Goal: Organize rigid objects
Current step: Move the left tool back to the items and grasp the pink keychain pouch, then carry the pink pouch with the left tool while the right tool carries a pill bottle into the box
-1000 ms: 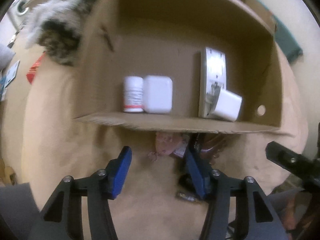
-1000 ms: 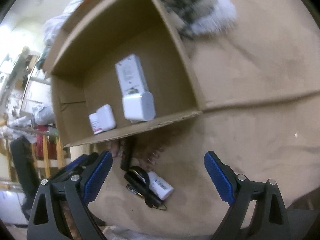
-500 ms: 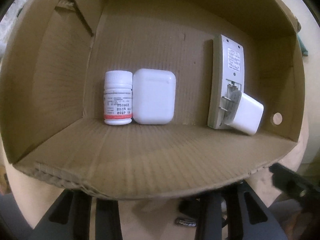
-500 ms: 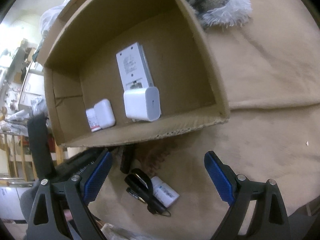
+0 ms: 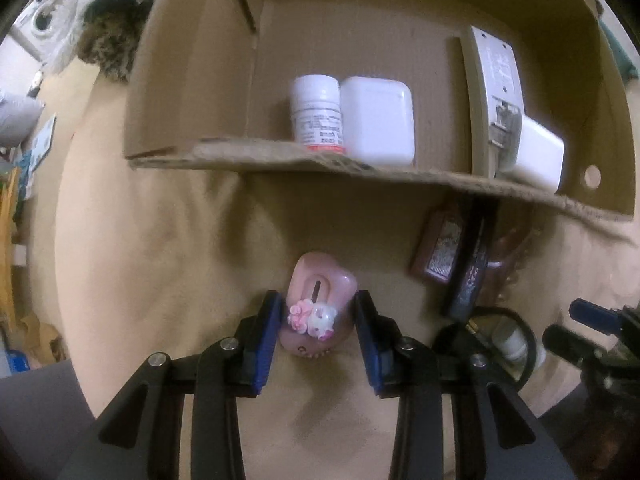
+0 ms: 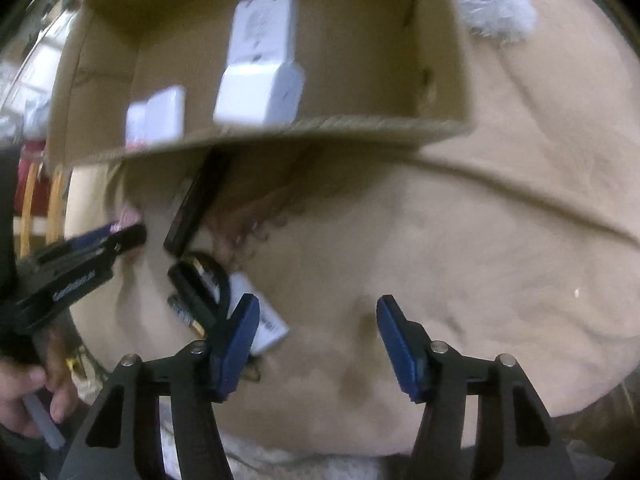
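Now, left claw [image 5: 318, 312]: clenched on a pink charm-decorated case [image 5: 318, 304], on the beige cloth surface [image 5: 160, 240] before the box.
Right claw [image 6: 318, 330]: released, blue pads apart above the cloth, grasping nothing.
Cardboard box [image 5: 360, 166]: holds a white pill bottle [image 5: 316, 114] touching a white earbud case [image 5: 378, 120], plus a remote [image 5: 496, 92] with a white charger block [image 5: 536, 158] against it.
Beside the box: dark flat items [image 5: 468, 264].
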`<action>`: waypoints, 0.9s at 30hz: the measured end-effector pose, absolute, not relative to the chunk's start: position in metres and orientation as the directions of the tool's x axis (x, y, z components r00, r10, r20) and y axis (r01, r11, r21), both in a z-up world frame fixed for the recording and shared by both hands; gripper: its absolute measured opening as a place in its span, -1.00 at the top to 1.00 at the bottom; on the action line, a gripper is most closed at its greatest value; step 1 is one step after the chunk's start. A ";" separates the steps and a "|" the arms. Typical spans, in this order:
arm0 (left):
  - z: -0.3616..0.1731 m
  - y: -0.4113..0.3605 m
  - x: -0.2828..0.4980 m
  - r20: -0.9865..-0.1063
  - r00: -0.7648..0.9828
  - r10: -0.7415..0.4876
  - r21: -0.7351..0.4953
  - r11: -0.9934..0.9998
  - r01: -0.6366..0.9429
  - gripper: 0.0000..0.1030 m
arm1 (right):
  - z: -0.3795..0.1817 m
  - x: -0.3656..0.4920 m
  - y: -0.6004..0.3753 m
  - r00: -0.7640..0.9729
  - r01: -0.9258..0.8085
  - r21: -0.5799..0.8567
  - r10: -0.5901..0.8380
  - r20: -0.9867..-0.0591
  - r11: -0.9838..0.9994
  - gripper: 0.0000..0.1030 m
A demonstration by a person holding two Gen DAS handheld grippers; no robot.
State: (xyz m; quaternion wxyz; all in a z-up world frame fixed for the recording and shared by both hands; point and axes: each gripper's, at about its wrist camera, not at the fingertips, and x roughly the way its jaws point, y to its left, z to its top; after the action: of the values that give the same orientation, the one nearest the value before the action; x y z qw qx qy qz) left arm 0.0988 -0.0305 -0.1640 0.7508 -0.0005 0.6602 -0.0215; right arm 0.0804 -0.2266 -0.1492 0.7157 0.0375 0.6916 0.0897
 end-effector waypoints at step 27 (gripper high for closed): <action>-0.140 -0.049 0.082 -0.982 0.185 -0.036 -0.035 0.999 0.008 0.35 | -0.123 0.065 -0.186 0.094 -0.247 0.214 0.243 -0.966 0.945 0.46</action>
State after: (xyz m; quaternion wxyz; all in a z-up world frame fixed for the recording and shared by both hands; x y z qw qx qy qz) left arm 0.0822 -0.0493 -0.1401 0.7696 -0.0108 0.6382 -0.0142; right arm 0.0648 -0.1859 -0.1229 0.7395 -0.0016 0.6525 0.1654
